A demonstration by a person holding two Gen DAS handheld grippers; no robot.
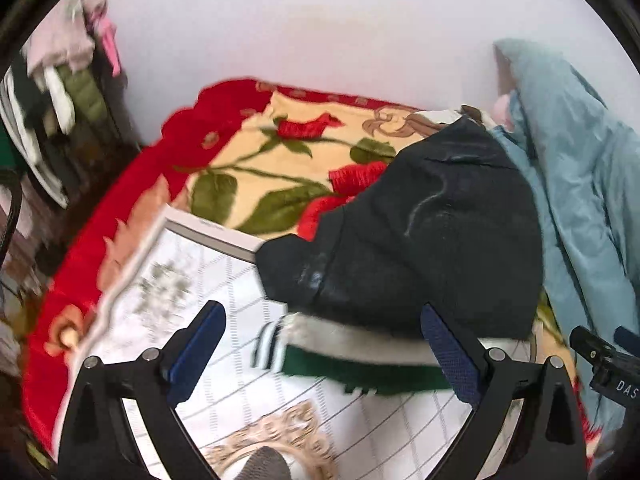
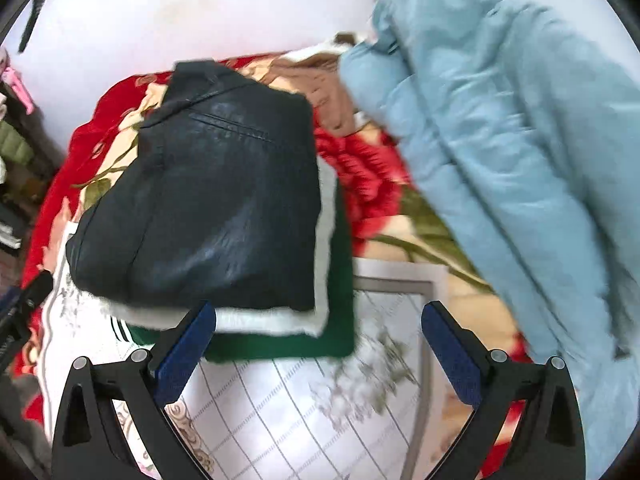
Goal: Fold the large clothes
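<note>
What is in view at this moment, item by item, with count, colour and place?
Folded dark garment: one, black, on top of the stack on the bed.
Green and white garment: one, dark green with white stripes, folded under the black one.
Puffer coat: one, light blue, unfolded, heaped to the right of the stack.
Brown garment: one, tan, behind the stack; details too blurred.
Floral blanket: one, red and cream with roses, covering the bed.
White checked cloth: one, white with grey lines, under the stack.
Hanging clothes: several, mixed colours, far left, blurred.
Left gripper: one, black with blue pads, jaws open, empty.
Right gripper: one, same colours, jaws open, empty.
</note>
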